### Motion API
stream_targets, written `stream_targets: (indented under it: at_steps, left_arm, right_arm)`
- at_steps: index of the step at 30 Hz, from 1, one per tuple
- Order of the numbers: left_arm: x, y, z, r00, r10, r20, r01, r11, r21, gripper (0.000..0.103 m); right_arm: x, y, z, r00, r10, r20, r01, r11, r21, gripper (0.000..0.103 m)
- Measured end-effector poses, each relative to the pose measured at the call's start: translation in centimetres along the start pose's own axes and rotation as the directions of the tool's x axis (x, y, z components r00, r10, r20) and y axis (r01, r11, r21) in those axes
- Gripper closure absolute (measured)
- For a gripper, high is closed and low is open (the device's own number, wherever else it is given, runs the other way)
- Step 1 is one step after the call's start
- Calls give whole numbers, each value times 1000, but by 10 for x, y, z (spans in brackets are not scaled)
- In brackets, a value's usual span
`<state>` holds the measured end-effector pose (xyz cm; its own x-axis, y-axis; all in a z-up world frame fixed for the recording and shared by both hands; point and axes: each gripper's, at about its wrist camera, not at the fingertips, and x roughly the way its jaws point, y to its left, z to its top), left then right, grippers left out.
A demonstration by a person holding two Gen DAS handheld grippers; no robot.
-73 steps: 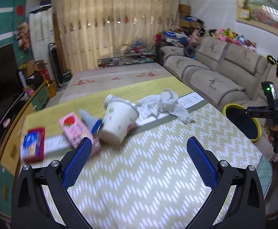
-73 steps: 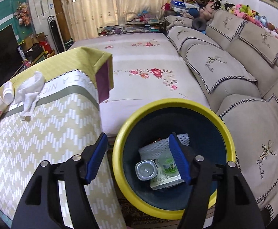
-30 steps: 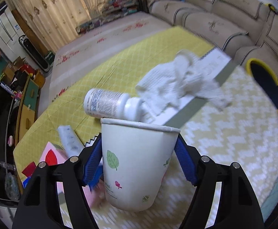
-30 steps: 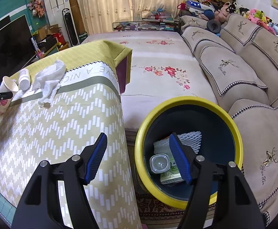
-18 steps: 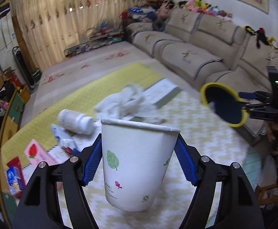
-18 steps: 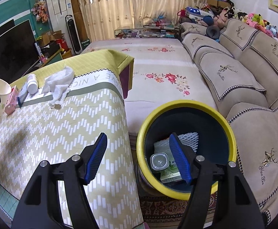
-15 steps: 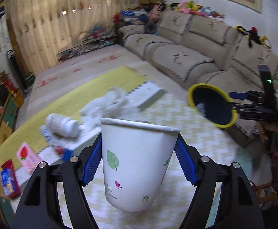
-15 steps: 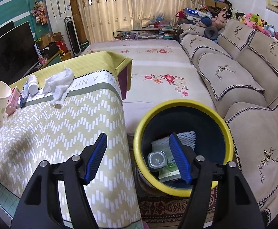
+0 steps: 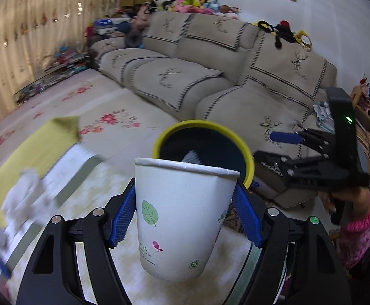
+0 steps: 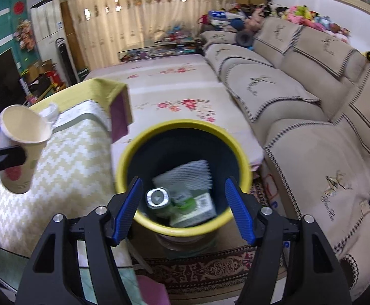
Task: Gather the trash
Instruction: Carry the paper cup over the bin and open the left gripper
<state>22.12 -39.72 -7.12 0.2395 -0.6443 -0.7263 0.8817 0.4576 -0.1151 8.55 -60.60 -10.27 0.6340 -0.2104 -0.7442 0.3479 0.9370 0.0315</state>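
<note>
A white paper cup (image 9: 179,218) with a leaf print hangs upright in the air, and my left gripper (image 9: 185,203) is shut on its sides. Right behind it stands the yellow-rimmed dark bin (image 9: 200,124). The right wrist view shows the cup (image 10: 19,139) at the far left, over the table's edge. My right gripper (image 10: 185,200) is open above the near rim of the bin (image 10: 182,124), with nothing between its pads. Inside the bin lie a white foam sleeve (image 10: 185,175), a lidded jar (image 10: 157,198) and a green box (image 10: 197,206). The right gripper (image 9: 273,147) reaches in beside the bin's right side.
A table with a zigzag cloth (image 10: 65,157) stands left of the bin, with a crumpled white cloth (image 9: 25,198) on it. A beige sofa (image 9: 210,89) runs behind and to the right. A flowered mat (image 10: 174,86) covers the floor. A pink sleeve (image 9: 357,228) is at the right.
My left gripper has lifted the cup off the table and swung it right, until the bin sits just behind it. The right gripper has shifted a little, so the bin now sits more to the left in its view.
</note>
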Motion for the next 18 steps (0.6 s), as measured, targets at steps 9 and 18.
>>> stream_targets:
  at_steps: [9, 18]
  left_arm:
    - [105, -33, 53, 999, -35, -33, 35, 999, 5, 31]
    - [142, -28, 74, 1000, -5, -29, 4, 998, -58, 25]
  right_arm:
    - [-6, -47, -14, 999, -54, 2, 54, 997, 58, 39]
    - [-6, -60, -22, 998, -62, -7, 63, 994, 88, 38]
